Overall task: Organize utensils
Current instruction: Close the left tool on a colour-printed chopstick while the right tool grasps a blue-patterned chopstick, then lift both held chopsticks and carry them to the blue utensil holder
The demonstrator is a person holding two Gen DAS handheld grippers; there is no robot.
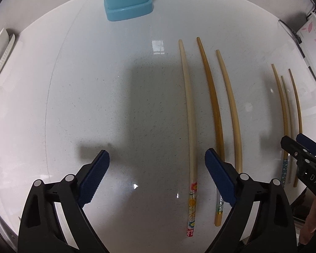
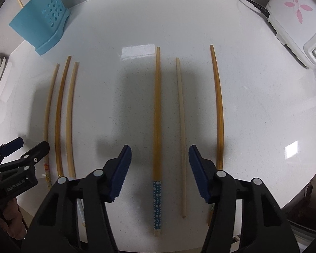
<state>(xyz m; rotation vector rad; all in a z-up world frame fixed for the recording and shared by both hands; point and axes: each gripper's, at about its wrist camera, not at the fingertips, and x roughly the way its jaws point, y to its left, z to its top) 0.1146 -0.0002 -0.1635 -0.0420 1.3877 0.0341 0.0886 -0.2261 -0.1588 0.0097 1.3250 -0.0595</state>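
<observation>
Several chopsticks lie side by side on the white round table. In the left wrist view my left gripper is open just above the table. The chopstick with the floral handle lies between its pads, untouched, with an amber chopstick and a pale one just to its right. In the right wrist view my right gripper is open. A blue-dotted chopstick and a pale chopstick lie between its pads; another amber chopstick lies outside. The blue utensil holder stands at the far side.
A white appliance with pink flowers and its black cable sit at the back right. A white dish lies at the table's left edge. Each gripper shows in the other's view: the right gripper, the left gripper.
</observation>
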